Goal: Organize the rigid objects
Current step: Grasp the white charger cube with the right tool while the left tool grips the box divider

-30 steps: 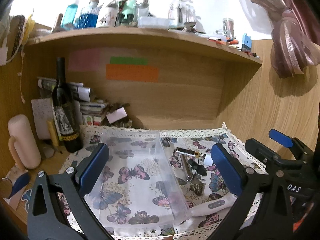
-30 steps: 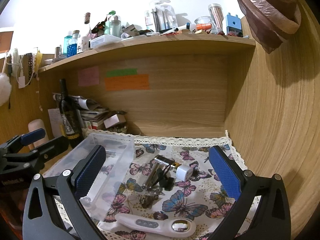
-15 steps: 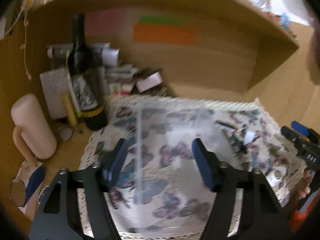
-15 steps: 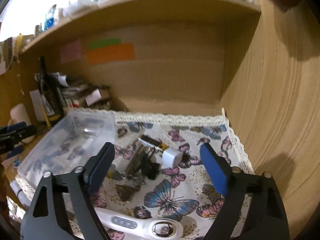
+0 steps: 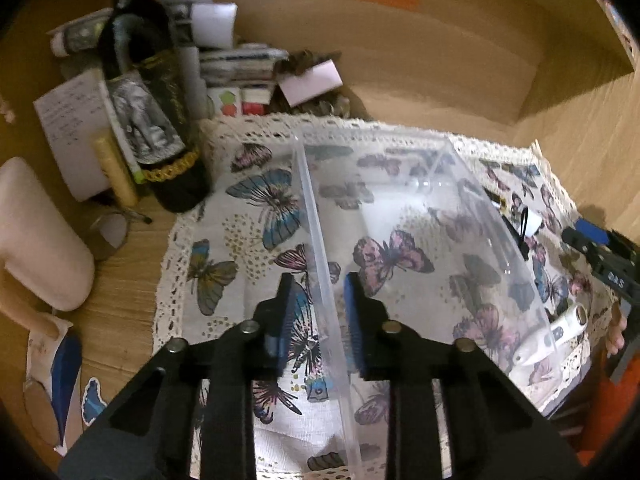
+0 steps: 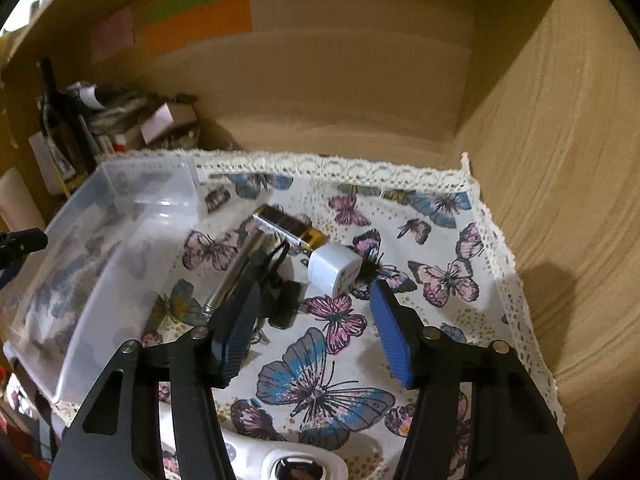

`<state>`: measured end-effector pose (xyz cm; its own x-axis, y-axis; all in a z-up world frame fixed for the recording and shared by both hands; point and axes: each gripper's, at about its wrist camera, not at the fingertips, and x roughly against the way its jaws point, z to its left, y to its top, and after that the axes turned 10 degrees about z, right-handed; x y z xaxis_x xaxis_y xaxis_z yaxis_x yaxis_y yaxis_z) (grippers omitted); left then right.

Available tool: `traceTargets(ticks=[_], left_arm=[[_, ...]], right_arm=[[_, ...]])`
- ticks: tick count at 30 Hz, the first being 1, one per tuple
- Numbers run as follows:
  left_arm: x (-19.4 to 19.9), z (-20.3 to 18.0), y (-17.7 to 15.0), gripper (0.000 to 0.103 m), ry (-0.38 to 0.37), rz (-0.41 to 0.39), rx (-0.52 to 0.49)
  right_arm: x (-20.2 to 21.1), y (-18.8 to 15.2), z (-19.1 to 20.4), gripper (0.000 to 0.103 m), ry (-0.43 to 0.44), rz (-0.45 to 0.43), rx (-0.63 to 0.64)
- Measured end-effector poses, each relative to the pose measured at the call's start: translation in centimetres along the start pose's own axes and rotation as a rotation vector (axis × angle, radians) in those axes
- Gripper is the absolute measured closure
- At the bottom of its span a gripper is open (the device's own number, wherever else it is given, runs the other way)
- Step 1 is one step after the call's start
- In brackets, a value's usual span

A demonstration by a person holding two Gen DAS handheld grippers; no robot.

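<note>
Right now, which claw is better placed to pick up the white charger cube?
The right claw. Its closing jaws sit just short of the charger cube, nothing between them. The left claw is closing astride the clear bin's wall.

The right claw (image 5: 616, 280) reads perhaps "DAS".

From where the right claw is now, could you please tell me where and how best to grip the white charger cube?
Grip the white charger cube across its two flat opposite side faces, coming down from above. It lies on the butterfly cloth, and the side away from the black clutter is free. The right claw, its jaws closing with nothing between them, hangs just short of it.
</note>
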<state>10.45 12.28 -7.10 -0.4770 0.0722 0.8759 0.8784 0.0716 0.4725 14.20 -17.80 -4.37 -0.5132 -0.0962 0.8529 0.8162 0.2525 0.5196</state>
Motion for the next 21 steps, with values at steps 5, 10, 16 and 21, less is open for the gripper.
traceTargets(ticks=[5,10,16,21], left_arm=[[-1.1,0.3,0.7,0.092,-0.046,0.057,-0.016],[-1.5,0.1,1.2,0.093,-0.045,0.070,-0.042],[-1.6,0.4,1.4,0.093,-0.058,0.076,-0.049],[-1.5,0.4,1.3,0.093,-0.061,0.070,-0.043]], right_arm=[[-1.8,1.6,-0.2,0.049,-0.036,0.066,0.016],[-4.4,3.2,-0.9,0.049,-0.026,0.151,0.018],[-8.0,4.2,-1.8,0.049,-0.035,0.242,0.011],[-9.5,4.7,-2.3,0.060,-0.015,0.266,0.003]])
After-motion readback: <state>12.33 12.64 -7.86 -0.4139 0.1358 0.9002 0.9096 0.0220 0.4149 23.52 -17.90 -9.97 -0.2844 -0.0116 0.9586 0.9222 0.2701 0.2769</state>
